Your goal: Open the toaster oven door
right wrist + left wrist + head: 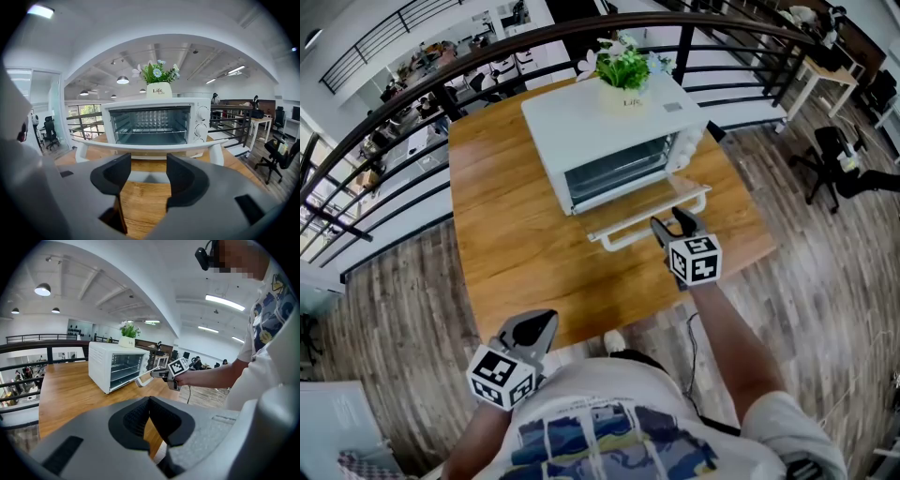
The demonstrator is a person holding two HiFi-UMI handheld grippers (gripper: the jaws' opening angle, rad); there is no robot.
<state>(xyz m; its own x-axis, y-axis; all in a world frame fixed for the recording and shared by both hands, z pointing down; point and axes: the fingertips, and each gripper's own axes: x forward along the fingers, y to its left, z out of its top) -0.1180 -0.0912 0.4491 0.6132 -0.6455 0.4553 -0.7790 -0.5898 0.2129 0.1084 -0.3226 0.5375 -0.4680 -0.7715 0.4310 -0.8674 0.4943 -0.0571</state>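
- Broadly, the wooden table (511,253) carries the toaster oven (600,117), which stands towards the far edge, by the railing.
- On the toaster oven, the cavity shows straight through to the wire rack in the right gripper view, and the knobs run down its right side.
- From the oven's lower front edge, the glass door (649,199) is swung down and lies about level, sticking out towards the person. By how it lies, I judge the opening itself as good as done.
- On top of the oven sits a small potted plant (623,73) with white flowers.
- Along the door's outer edge, on the side farthest from the oven body, runs the white bar handle (150,148).
- The right gripper (672,226) sits just on the person's side of that handle. Its jaws stand apart with nothing between them, and the bar lies just beyond their tips rather than inside the gap.
- The left gripper (539,326) hangs well away from the oven, low by the person's body, jaws closed tip to tip on nothing.
- The next move, I would say, calls only for drawing the right gripper straight back from the handle without lifting the door, and checking that it rests open unaided.
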